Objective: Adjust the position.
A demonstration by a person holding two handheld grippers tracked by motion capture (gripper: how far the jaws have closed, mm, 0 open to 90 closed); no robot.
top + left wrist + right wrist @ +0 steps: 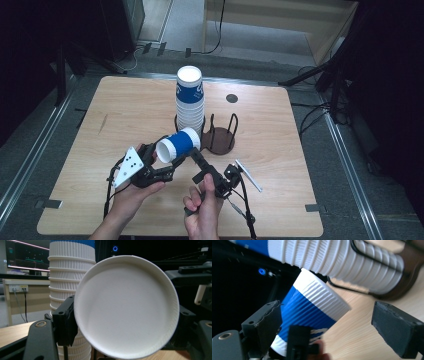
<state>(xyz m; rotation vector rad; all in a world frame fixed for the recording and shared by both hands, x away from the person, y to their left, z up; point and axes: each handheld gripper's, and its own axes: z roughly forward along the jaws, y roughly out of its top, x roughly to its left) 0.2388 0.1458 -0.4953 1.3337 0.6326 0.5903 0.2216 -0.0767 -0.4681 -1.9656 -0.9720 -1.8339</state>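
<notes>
A blue and white ribbed paper cup (179, 144) lies on its side above the table, just in front of a tall stack of the same cups (190, 100) turned upside down. My left gripper (161, 156) is shut on the cup near its white round end (126, 307), one jaw on each side. My right gripper (198, 165) stands open right of the cup. In the right gripper view the cup (312, 312) sits between the spread jaws of my right gripper (327, 311), nearer the left one and apart from the right one.
The stack stands in a dark wooden holder (221, 136) with black wire loops at mid table. A silver strip (248, 175) lies by my right hand. A small dark round spot (231, 98) marks the far side of the table (125, 115).
</notes>
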